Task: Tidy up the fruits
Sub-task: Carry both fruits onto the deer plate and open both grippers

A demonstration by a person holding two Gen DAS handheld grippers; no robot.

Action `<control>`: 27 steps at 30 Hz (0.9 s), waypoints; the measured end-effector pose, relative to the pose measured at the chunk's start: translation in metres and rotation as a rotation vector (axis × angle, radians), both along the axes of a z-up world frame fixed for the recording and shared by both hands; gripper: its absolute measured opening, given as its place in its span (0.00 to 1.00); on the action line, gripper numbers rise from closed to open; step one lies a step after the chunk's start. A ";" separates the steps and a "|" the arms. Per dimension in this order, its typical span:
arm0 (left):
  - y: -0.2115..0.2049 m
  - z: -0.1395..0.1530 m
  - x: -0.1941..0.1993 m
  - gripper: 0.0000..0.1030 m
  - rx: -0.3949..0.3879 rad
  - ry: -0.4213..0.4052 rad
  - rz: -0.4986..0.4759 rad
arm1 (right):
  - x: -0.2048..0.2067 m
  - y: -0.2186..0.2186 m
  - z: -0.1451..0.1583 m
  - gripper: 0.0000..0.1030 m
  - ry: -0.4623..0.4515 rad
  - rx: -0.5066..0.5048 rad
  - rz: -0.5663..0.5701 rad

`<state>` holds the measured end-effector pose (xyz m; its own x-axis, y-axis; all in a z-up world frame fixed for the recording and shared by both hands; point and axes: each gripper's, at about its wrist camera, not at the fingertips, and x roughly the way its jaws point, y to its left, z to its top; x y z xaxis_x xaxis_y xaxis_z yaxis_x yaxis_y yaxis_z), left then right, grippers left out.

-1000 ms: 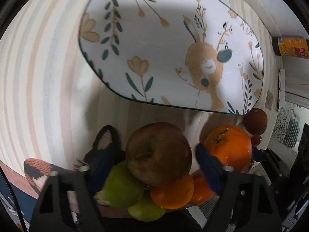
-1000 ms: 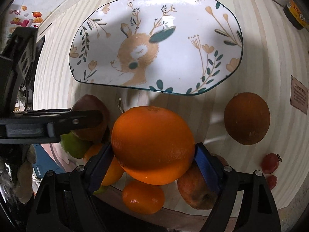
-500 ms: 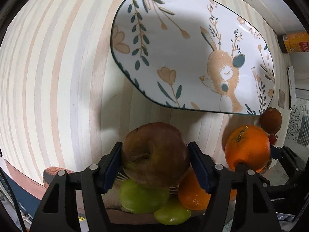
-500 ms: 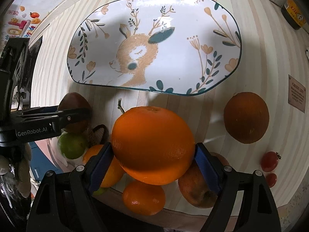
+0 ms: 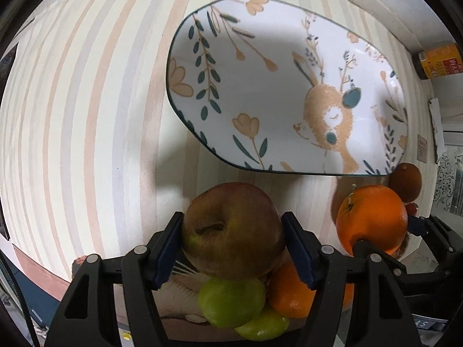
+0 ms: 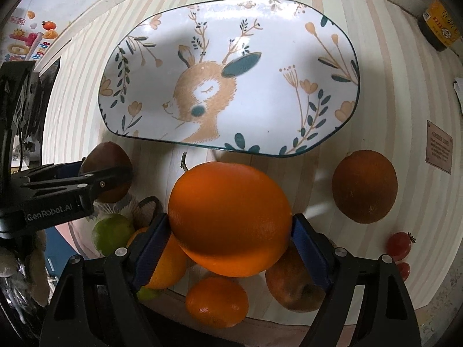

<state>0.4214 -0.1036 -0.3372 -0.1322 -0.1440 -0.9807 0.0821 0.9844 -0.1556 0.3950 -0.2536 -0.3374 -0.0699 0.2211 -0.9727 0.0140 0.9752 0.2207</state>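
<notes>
My left gripper [image 5: 233,238] is shut on a brownish-red apple [image 5: 231,228] and holds it above a green fruit [image 5: 231,302] and a small orange [image 5: 292,292]. My right gripper [image 6: 230,225] is shut on a big orange [image 6: 228,217], also seen in the left wrist view [image 5: 371,221]. The white deer-pattern plate [image 5: 277,66] lies just beyond both grippers and holds no fruit; it also shows in the right wrist view [image 6: 289,46]. Under the right gripper lie a small orange [image 6: 217,302] and another apple [image 6: 292,289].
A dark brown round fruit [image 6: 364,186] and cherry tomatoes [image 6: 400,241] lie right of the big orange. A yellow-labelled jar [image 6: 438,26] stands at the far right by the wall. The striped tablecloth [image 5: 72,115] stretches to the left. The table's front edge is just below the fruits.
My left gripper closed on the apple, lifted it off the pile and carried it toward the plate. My right gripper keeps its hold on the big orange, nearly still.
</notes>
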 end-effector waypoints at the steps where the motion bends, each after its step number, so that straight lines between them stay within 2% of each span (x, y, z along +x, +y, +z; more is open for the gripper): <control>1: -0.001 0.006 -0.003 0.63 -0.002 -0.012 -0.003 | 0.000 -0.001 0.003 0.83 -0.006 0.007 -0.001; 8: -0.002 0.073 0.010 0.63 -0.058 -0.114 -0.022 | -0.004 -0.018 0.040 0.83 -0.069 0.110 -0.069; 11: -0.011 0.091 0.033 0.63 -0.062 -0.158 -0.029 | 0.008 -0.031 0.062 0.83 -0.130 0.099 -0.095; 14: -0.016 0.086 0.057 0.63 -0.036 -0.179 -0.030 | 0.036 -0.043 0.071 0.83 -0.177 0.043 -0.110; 19: -0.019 0.059 0.104 0.63 0.019 -0.144 -0.020 | 0.083 -0.058 0.057 0.83 -0.173 -0.047 -0.142; 23: -0.021 0.035 0.122 0.63 0.045 -0.094 -0.002 | 0.108 -0.061 0.039 0.83 -0.141 -0.063 -0.158; 27: -0.022 0.024 0.128 0.64 0.041 -0.057 0.003 | 0.122 -0.061 0.029 0.83 -0.117 -0.063 -0.155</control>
